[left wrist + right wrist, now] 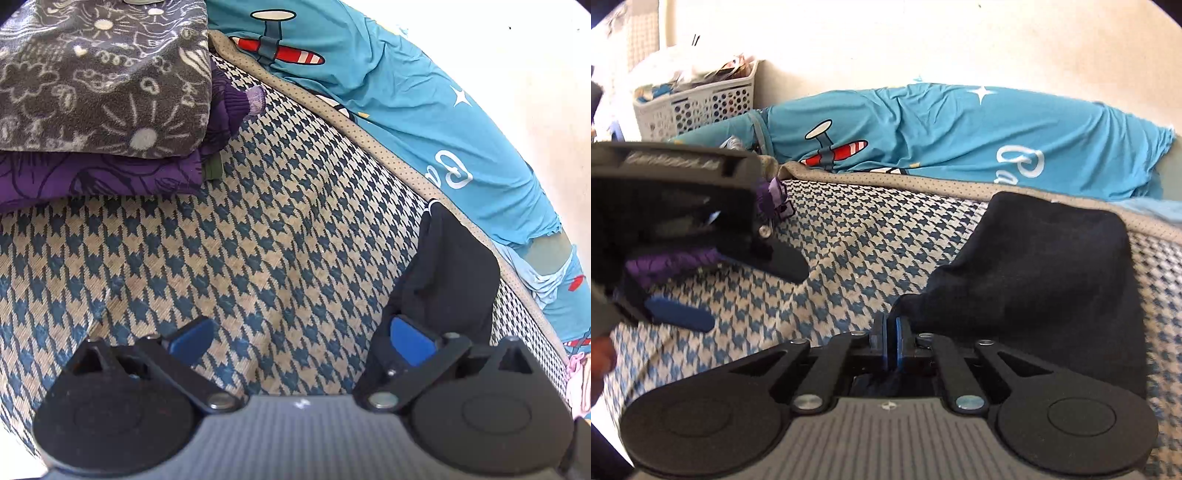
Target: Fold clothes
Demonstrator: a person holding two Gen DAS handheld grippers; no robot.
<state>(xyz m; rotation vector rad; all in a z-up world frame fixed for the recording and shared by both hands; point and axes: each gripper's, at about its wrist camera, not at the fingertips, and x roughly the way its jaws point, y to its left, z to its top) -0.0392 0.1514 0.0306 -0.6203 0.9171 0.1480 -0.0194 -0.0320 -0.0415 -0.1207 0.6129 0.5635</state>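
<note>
Right tool (892, 345) has its pads pressed together on an edge of the dark garment (1045, 266), which lies bunched on the houndstooth mat (258, 229), against the mat's far border. Left tool (301, 338) is spread wide, holding nothing, hovering over bare mat just left of the garment. A folded stack, grey patterned fleece (99, 74) on purple (92, 177), sits at the mat's far-left corner. Teal airplane sheet (960, 129) lies beyond the border.

Judgement: pinch a second edge with the left, pull taut, lay flat before creasing.
</note>
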